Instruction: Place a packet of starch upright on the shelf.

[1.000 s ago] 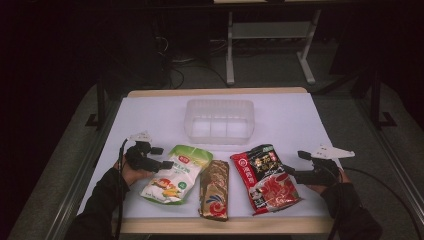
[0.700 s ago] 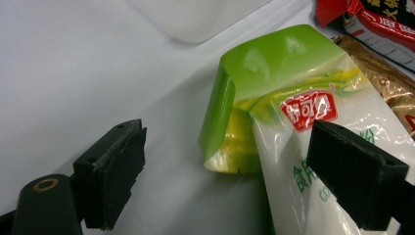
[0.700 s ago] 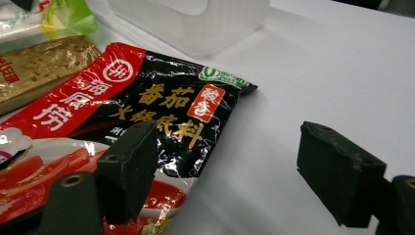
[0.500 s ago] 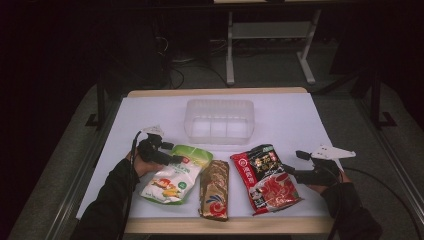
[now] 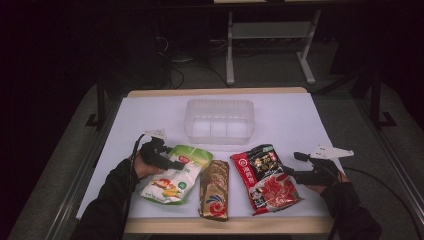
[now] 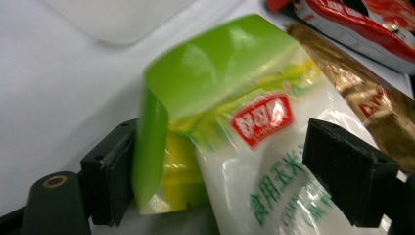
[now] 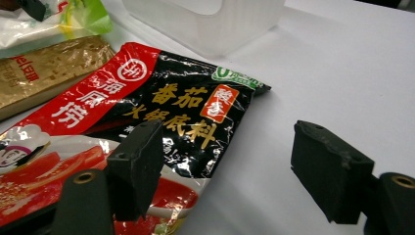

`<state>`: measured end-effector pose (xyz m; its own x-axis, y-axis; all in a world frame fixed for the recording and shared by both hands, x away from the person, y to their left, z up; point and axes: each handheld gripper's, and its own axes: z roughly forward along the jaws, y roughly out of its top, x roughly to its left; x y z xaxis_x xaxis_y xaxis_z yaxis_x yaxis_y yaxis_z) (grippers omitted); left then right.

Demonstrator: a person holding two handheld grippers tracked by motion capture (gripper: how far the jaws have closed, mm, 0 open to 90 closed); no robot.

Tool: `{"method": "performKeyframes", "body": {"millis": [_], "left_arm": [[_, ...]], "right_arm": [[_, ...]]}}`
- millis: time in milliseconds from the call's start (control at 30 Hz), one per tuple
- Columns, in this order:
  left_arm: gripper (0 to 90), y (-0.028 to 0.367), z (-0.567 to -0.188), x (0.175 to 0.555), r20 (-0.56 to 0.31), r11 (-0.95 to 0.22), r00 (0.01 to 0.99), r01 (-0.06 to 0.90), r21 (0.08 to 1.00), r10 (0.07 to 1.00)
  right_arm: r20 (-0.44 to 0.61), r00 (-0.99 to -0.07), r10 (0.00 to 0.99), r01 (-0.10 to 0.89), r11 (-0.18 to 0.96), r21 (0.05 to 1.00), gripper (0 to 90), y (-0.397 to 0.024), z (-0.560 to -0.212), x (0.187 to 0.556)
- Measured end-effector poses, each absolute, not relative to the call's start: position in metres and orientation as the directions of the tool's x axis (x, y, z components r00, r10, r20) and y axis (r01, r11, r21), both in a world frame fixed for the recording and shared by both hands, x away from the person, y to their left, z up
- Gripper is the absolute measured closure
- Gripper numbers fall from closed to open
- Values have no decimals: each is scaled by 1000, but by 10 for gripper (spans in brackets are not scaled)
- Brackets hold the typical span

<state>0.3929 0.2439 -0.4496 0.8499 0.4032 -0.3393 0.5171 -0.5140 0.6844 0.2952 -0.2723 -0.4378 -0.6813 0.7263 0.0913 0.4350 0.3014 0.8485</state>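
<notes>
- The left claw [image 5: 172, 162] is sitting at the bench's [image 5: 150, 120] left side, over the upper corner of the green and white pouch [image 5: 172, 175]. In the left gripper view its jaws are standing wide apart with the pouch's [image 6: 244, 137] folded green top between them; the left jaw is lying right against the curled green edge, the right jaw is standing clear of the pouch. So the left claw is open around the pouch, not clamping it.
- The green and white pouch is lying flat on the bench's front left, its top pointing toward the clear plastic container [image 5: 219, 120].
- The gold packet [image 5: 215, 190] is lying just beside the pouch, in the middle of the front row, reaching close to the bench's front edge.
- The clear plastic container is standing behind the three packets, near the bench's middle.
- The red and black sauce packet [image 5: 265, 177] is lying right of the gold packet, slightly angled.
- The right claw [image 5: 290, 172] is resting at that packet's right edge; its jaws have just been closing a little yet are still standing wide. In the right gripper view one jaw is hovering over the packet's [image 7: 161, 107] printed face, the other over bare white bench [image 7: 318, 63], with only the packet's edge between them, ungripped.
</notes>
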Motion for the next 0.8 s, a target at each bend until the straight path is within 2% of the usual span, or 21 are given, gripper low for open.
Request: {"method": "performKeyframes", "body": {"millis": [133,233,367,433,467,633,767,800], "left_arm": [[205,245,-448,389,-353,-522,849,522,675,393],[211,239,-445,384,-313,-564,864,497,660,395],[228,237,-445,382,-313,-558,855,510,654,414],[289,239,-445,381,-318,-549,848,520,654,425],[359,239,-445,380,-328,-543,841,532,650,431],[441,240,-444,371,-338,-523,832,543,657,440],[573,242,-443,365,-339,-517,836,537,667,432],[573,242,-443,365,-341,-515,836,538,668,431]], "right_arm": [[94,-688,720,439,309,843,277,-271,-438,295],[94,-687,720,440,310,843,276,-272,-438,295],[102,-690,717,445,309,840,283,-272,-439,296],[104,-694,712,443,310,841,283,-271,-439,296],[101,-696,711,441,313,841,283,-271,-439,296],[118,-708,696,444,309,841,281,-271,-439,296],[148,-707,691,451,280,847,286,-276,-440,297],[148,-707,691,451,280,847,286,-276,-440,297]]}}
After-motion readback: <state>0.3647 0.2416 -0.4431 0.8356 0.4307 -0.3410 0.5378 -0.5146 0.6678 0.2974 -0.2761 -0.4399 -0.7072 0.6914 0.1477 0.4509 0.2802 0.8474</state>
